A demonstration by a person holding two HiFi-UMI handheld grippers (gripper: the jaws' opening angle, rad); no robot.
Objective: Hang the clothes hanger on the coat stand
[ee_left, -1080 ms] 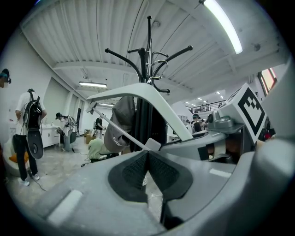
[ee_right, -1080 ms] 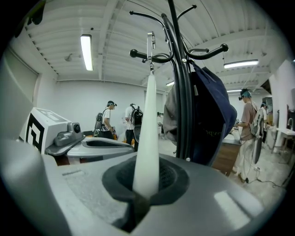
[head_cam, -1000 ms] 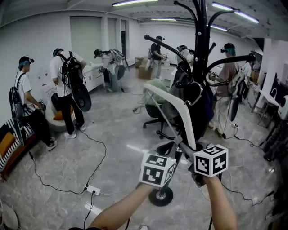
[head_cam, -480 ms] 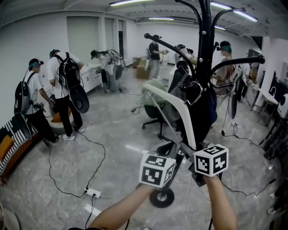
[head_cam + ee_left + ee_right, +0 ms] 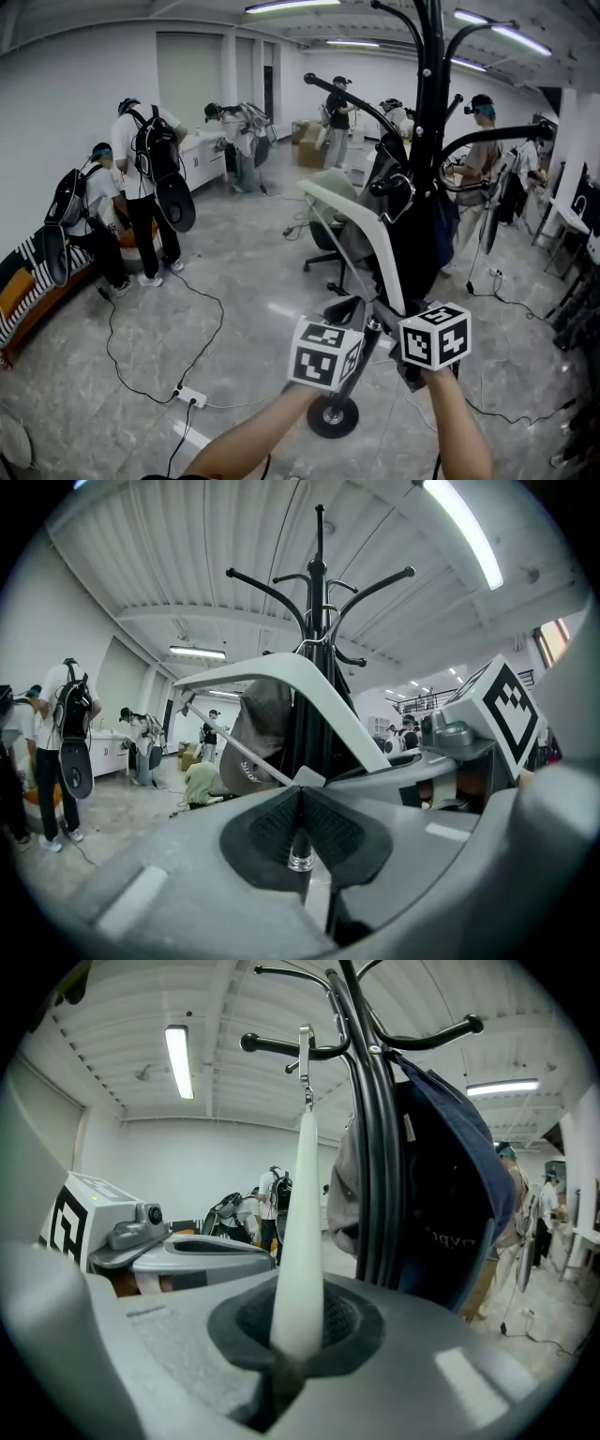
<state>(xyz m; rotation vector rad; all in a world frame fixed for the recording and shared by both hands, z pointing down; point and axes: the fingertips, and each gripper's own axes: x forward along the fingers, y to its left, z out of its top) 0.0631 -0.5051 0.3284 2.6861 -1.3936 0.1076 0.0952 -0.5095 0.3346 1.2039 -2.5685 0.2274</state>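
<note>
A white clothes hanger [image 5: 361,239] is held up in front of me by both grippers, its metal hook [image 5: 401,200] close to the black coat stand [image 5: 429,112]. My left gripper [image 5: 364,322] is shut on the hanger's thin lower bar [image 5: 298,841], with the white hanger [image 5: 281,679] rising ahead of the coat stand [image 5: 319,602]. My right gripper [image 5: 405,317] is shut on the end of one white arm [image 5: 298,1260]. In the right gripper view the hook [image 5: 306,1054] stands just left of the coat stand [image 5: 361,1119], near one of its curved pegs.
A dark blue bag [image 5: 455,1194] and a grey cap [image 5: 251,747] hang on the stand, whose round base [image 5: 332,417] rests on the floor. A green office chair [image 5: 330,220] stands behind. Cables and a power strip [image 5: 192,397] lie at the left. Several people stand around the room.
Both grippers keep the same hold on the hanger, which has edged only slightly by the stand. The people at the left have stepped a little to the right.
</note>
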